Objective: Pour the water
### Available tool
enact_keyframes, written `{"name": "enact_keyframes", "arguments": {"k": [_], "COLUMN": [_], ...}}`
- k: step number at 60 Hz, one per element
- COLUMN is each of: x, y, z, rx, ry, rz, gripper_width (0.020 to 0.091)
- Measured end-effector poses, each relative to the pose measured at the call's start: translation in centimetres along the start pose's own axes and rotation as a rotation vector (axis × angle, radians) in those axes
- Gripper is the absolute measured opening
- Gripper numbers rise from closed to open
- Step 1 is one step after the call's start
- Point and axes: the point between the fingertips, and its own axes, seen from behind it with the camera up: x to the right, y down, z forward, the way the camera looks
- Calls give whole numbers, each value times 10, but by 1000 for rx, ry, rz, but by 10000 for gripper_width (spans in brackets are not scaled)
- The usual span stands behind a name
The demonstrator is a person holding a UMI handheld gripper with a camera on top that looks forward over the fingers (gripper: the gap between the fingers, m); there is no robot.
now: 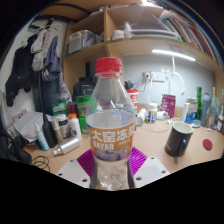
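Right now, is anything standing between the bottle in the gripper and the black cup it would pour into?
Nothing visible does. The gripper is shut on the water bottle, red cap still on. The black cup stands on the desk beyond the fingers, to the bottle's right, with bare desk between them. The clutter sits to the bottle's other side and behind.

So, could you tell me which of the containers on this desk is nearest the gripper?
The red-capped water bottle, clamped between the gripper's fingers; the black cup stands beyond it.

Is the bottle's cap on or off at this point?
On. The red cap sits on the neck of the bottle, which stands upright between the fingers.
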Motion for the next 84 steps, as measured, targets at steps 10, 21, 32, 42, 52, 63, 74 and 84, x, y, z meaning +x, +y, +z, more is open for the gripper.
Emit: {"name": "enact_keyframes", "arguments": {"k": [10, 21, 32, 42, 52, 63, 74, 84], "x": [-1, 24, 62, 83, 108, 123, 107, 113], "y": [-29, -95, -122, -147, -175, -184, -187, -222], "z": [3, 16, 36, 44, 38, 37, 33, -2], "rx": [-77, -122, -197, -157, -62, 25, -47, -18], "ry": [-83, -204, -330, -430, -501, -524, -533, -470], "rz": [176, 888, 1654, 1925, 2225, 2324, 2152, 1317], "gripper_width": [409, 407, 405, 404, 406, 405, 406, 406]}}
